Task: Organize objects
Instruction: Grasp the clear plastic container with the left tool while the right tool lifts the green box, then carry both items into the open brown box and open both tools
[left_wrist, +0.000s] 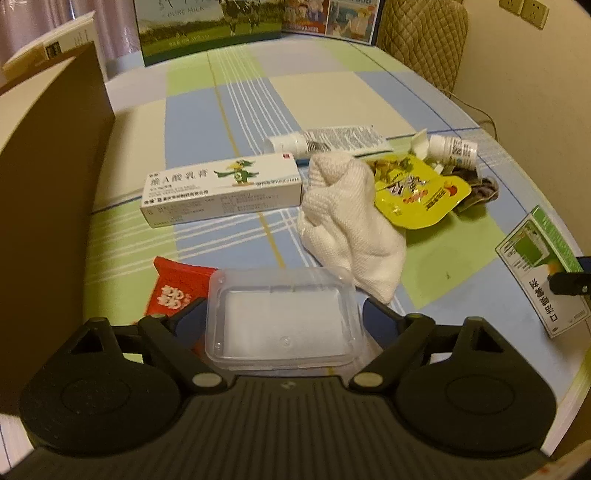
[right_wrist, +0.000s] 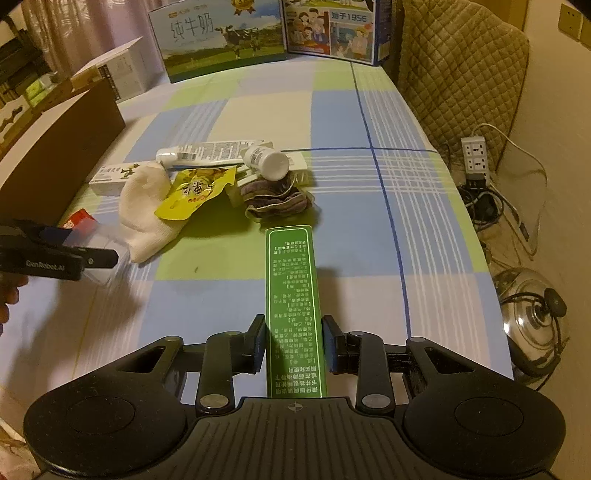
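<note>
My left gripper (left_wrist: 282, 317) is shut on a clear plastic box (left_wrist: 280, 321) and holds it above the table's near left part; it also shows in the right wrist view (right_wrist: 88, 258). My right gripper (right_wrist: 293, 347) is shut on a green medicine box (right_wrist: 293, 295), which also shows at the right of the left wrist view (left_wrist: 539, 273). Ahead lie a white ointment box (left_wrist: 221, 188), a white sock (left_wrist: 347, 229), a yellow snack pouch (left_wrist: 417, 195), a white tube (left_wrist: 332, 138), a white bottle (right_wrist: 267, 162) and a dark cloth (right_wrist: 277, 201).
A brown cardboard box (left_wrist: 48, 184) stands at the left. A red packet (left_wrist: 173, 291) lies under the clear box. Milk cartons (right_wrist: 221, 37) stand at the table's far edge. A padded chair (right_wrist: 461, 74), power strip (right_wrist: 476, 153) and steel pot lid (right_wrist: 532, 325) are at the right.
</note>
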